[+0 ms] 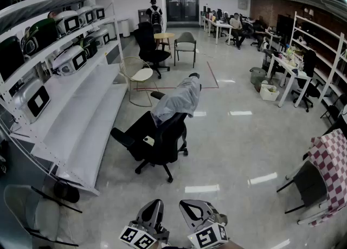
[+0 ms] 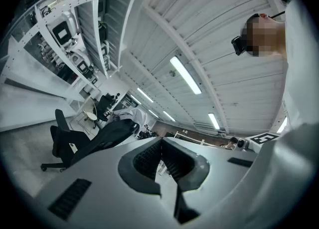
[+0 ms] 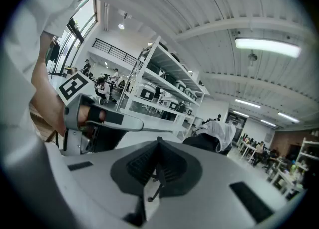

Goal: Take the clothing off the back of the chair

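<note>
- The left gripper [image 2: 160,142] and the right gripper [image 3: 159,140] are hanging low and nearest the person. Each has its jaws pressed together, with nothing between them.
- Bare floor [image 1: 217,166] is separating them from the target, so stepping closer is likely the step in hand. The jaws should be opening wide on the way.
- The black chair [image 1: 157,139] is standing beside the white shelf [image 1: 81,117], well apart from both tools.
- The grey clothing [image 1: 179,99] is draping over the top of the chair's back.
- Pinching a thick fold at the top and lifting upward is probably best, since a sideways pull may roll the wheeled chair.
</note>
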Demonstrator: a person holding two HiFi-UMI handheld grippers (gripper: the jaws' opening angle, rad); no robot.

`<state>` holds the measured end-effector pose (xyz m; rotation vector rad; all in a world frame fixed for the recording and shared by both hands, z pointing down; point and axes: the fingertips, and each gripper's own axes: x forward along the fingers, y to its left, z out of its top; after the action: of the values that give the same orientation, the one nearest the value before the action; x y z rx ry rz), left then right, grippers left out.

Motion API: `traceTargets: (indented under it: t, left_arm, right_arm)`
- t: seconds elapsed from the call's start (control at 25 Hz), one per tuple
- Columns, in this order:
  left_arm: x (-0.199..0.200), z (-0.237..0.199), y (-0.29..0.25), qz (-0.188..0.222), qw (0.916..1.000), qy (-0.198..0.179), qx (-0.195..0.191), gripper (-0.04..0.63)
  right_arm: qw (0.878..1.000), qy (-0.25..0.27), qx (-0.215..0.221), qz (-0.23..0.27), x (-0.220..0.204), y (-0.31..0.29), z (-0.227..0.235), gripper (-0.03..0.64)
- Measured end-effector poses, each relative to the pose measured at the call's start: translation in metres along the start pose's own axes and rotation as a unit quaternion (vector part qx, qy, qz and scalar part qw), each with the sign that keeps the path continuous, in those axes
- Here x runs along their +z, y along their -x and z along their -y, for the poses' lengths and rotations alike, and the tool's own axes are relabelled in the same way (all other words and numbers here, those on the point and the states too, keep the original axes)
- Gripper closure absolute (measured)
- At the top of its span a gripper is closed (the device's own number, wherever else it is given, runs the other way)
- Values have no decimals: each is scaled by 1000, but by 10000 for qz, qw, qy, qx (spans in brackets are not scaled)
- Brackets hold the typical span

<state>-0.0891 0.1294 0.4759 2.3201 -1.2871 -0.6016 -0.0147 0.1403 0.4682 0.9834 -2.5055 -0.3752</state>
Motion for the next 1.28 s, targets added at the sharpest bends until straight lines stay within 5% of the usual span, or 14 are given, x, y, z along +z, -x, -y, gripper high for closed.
traceTargets:
  t: [1.28]
  left_arm:
    - [-21, 25, -32, 44, 9998, -49, 168, 586]
  right_arm:
    - [9997, -96, 5, 214, -19, 25, 38, 600]
